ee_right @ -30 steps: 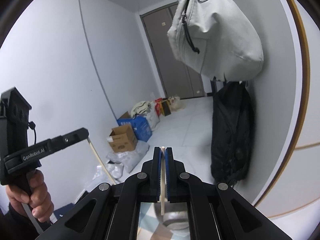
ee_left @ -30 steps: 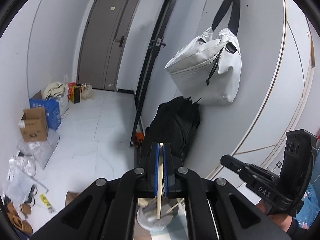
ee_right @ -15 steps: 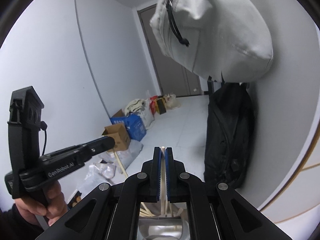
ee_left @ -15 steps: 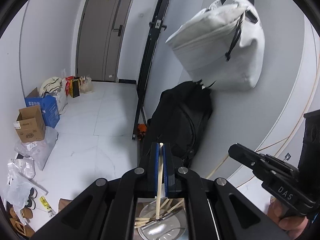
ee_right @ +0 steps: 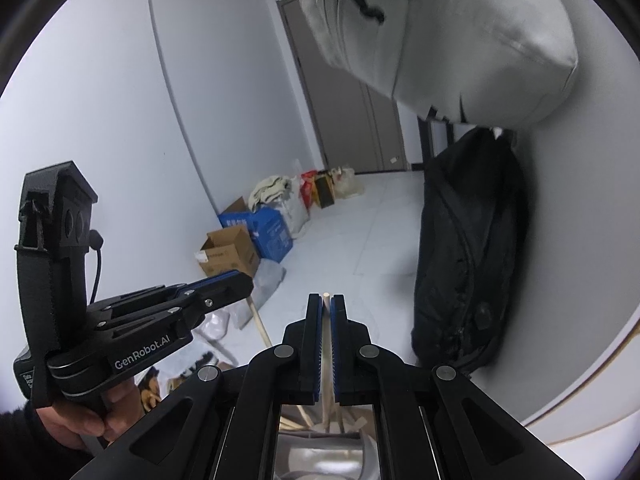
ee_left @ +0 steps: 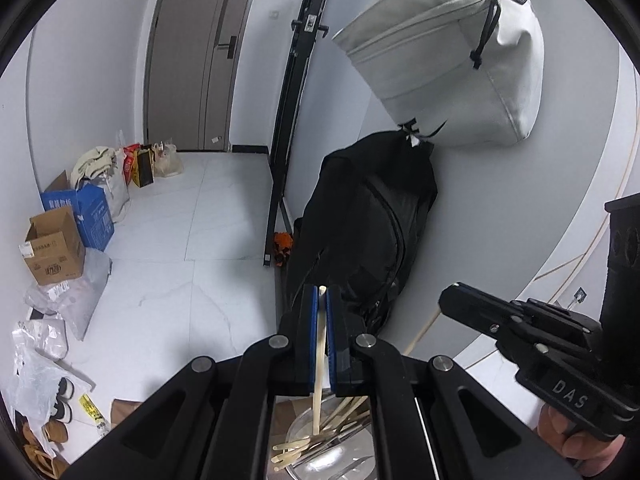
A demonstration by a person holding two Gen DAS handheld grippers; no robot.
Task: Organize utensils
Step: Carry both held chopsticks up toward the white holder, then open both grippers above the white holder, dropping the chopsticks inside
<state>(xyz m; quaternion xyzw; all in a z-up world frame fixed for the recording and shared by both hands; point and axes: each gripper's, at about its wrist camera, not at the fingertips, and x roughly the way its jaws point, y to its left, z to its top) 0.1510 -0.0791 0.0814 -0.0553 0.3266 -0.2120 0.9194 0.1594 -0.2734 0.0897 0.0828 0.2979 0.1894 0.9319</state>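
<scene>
In the left wrist view my left gripper (ee_left: 320, 294) is shut on a pale wooden chopstick (ee_left: 319, 360). The stick runs down between the blue pads into a round metal container (ee_left: 340, 464) that holds several more chopsticks (ee_left: 304, 444). My right gripper (ee_left: 444, 300) comes in from the right with its own chopstick (ee_left: 422, 330) showing below its tip. In the right wrist view my right gripper (ee_right: 327, 300) is shut on a chopstick (ee_right: 328, 380) above the same metal container (ee_right: 320, 456). My left gripper (ee_right: 244, 284) is at the left, with a stick (ee_right: 259, 326) hanging below it.
A black bag (ee_left: 372, 216) leans on the curved wall straight ahead, under a hanging white bag (ee_left: 440, 52). A black stand (ee_left: 288, 120) rises beside them. A cardboard box (ee_left: 54, 246), a blue box (ee_left: 92, 216) and plastic bags line the left wall. A hand (ee_right: 80, 424) grips the left handle.
Both grippers have come down and forward, each still shut on its chopstick. The metal container and the sticks in it now show more fully beneath the fingers.
</scene>
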